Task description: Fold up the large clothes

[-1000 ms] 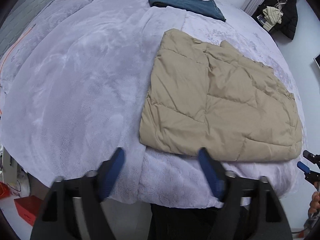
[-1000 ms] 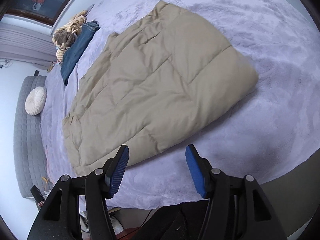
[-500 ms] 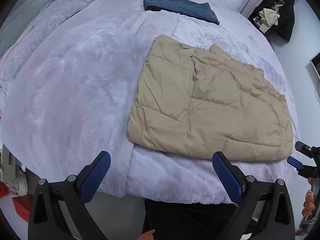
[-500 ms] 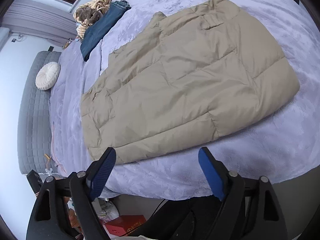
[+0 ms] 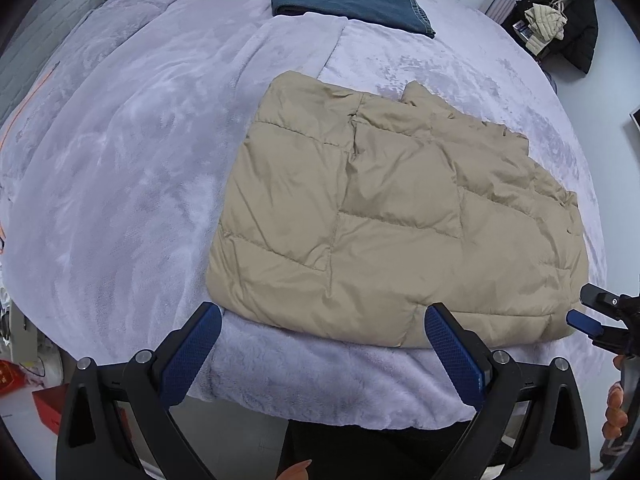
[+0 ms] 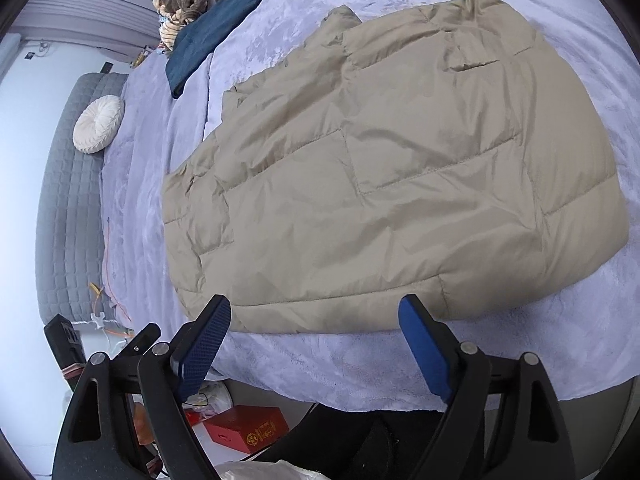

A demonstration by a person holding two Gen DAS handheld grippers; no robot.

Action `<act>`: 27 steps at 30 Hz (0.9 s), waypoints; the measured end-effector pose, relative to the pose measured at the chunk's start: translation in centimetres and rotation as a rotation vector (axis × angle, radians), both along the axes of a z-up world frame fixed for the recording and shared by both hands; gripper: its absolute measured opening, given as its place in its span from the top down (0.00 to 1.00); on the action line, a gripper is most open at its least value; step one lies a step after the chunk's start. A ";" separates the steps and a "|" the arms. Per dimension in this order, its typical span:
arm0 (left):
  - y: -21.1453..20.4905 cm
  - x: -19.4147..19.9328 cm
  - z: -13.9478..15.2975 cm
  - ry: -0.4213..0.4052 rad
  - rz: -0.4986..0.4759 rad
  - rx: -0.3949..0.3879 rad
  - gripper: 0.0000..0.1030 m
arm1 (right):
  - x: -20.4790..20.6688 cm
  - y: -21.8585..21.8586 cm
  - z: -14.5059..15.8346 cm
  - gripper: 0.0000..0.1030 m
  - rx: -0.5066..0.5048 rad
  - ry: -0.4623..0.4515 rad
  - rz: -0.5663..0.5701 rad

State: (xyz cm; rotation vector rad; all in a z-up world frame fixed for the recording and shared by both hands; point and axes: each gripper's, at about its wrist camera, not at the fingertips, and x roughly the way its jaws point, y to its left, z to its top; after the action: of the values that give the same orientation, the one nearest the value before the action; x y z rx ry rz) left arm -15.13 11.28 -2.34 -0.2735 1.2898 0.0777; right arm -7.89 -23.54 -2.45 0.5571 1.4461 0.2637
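Both grippers, the left gripper (image 5: pixel 320 344) and right gripper (image 6: pixel 314 340), hung with blue pads spread wide and empty, just short of the near hem of the beige quilted down jacket (image 5: pixel 384 220). It lay flat on the lilac plush bedspread (image 5: pixel 120 160), apparently folded once into a rectangle; another fold seemed left. Bare bedspread lay left, folded blue jeans (image 5: pixel 352 4) sat far off, and the bed edge ran close below.
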 end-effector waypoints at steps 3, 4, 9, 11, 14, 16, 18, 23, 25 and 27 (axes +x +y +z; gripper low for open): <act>-1.0 0.5 0.2 0.005 0.012 0.003 0.01 | 0.8 -0.4 -0.1 0.14 0.004 0.007 0.022; -1.3 0.6 0.2 0.008 0.016 0.004 0.01 | 1.0 -0.5 -0.1 0.14 0.005 0.010 0.029; -1.8 1.2 0.0 0.014 0.035 0.013 0.01 | 2.1 -0.6 -0.2 0.14 0.014 -0.007 0.076; -1.4 1.5 -0.3 0.022 0.042 0.011 0.01 | 2.4 -0.5 -0.2 0.14 0.016 -0.011 0.082; -0.7 2.2 -0.8 0.030 0.038 0.010 0.01 | 2.7 0.1 -0.2 0.14 0.028 -0.025 0.081; -0.2 2.9 -1.1 0.031 0.027 0.018 0.01 | 3.0 0.6 -0.2 0.14 0.026 -0.039 0.074; 0.5 3.7 -1.6 0.027 -0.001 0.016 0.01 | 3.3 1.3 -0.4 0.14 0.014 -0.049 0.061; 2.0 5.7 -3.2 0.062 -0.076 -0.017 0.01 | 3.6 3.3 -1.0 0.14 -0.015 -0.046 0.008; 2.4 6.4 -3.8 0.067 -0.102 -0.026 0.01 | 3.8 4.3 -1.6 0.14 -0.017 -0.004 0.003; 3.0 7.1 -4.6 0.084 -0.125 -0.039 0.01 | 4.1 5.3 -2.4 0.14 -0.019 0.037 0.000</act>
State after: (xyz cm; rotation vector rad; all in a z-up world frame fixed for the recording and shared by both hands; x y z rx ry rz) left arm -8.06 14.25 -6.89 -0.2241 1.3904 -0.0430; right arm -3.78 -18.24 -4.85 0.5484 1.4830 0.2406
